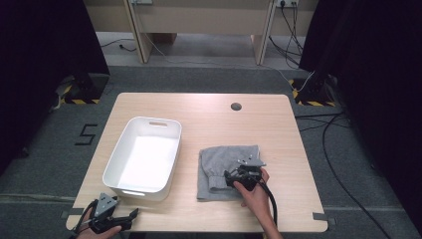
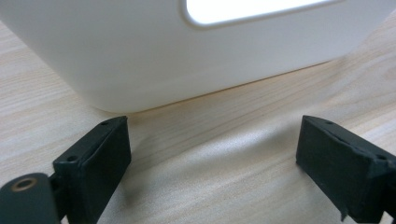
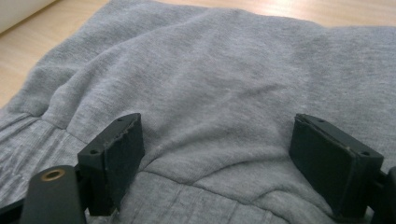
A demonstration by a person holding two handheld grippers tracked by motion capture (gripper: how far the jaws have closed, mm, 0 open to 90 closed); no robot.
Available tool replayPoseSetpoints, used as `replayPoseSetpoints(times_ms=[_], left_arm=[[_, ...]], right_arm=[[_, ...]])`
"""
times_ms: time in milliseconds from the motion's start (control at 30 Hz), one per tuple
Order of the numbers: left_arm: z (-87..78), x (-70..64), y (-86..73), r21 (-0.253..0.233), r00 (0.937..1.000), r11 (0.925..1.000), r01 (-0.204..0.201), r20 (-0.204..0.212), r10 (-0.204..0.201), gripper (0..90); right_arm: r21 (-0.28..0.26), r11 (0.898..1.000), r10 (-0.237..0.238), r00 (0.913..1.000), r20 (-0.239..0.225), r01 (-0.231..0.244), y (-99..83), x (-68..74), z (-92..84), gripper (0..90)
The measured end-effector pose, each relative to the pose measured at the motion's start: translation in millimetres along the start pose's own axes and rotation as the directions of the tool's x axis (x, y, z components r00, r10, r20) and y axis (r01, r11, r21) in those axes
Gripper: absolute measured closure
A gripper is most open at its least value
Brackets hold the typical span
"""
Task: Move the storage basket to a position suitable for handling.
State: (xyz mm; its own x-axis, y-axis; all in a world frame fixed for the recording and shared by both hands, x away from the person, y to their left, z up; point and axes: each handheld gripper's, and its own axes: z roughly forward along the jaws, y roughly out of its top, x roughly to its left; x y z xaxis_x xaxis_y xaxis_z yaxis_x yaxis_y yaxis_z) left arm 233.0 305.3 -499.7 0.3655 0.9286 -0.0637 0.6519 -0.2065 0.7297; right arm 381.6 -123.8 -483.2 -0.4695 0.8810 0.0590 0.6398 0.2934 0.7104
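Grey folded garment [image 1: 226, 169] is straddled by the spread right gripper [image 3: 217, 154], seemingly for pinching, while the left gripper [image 2: 212, 163] is held spread beside the white tub [image 1: 144, 157].

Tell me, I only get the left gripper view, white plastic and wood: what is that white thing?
Observer: A white bin, open-topped and empty, on the table's left half.
Operator: Anything else on the table?
Observer: A folded grey garment lies right of the bin, apart from it.
Operator: And the other hand?
Observer: The right gripper is over that garment, jaws wide open, fabric between them ungripped.
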Motion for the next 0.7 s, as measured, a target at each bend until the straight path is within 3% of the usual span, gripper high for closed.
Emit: replayPoseSetpoints(times_ms=[233,700], left_arm=[[-0.1,0.1,-0.2,0.0,1.0,1.0,-0.001,0.0,0.001,9.4],[-0.3,-0.2,-0.5,-0.002,1.0,1.0,0.0,0.0,0.0,9.4]], right_arm=[[0.003,1.0,0.025,0.9996,0.012,-0.025,-10.6,14.6,-11.5,18.7],[-0.006,1.0,0.014,0.9996,-0.024,-0.014,-36.7,39.1,-37.1,18.6]])
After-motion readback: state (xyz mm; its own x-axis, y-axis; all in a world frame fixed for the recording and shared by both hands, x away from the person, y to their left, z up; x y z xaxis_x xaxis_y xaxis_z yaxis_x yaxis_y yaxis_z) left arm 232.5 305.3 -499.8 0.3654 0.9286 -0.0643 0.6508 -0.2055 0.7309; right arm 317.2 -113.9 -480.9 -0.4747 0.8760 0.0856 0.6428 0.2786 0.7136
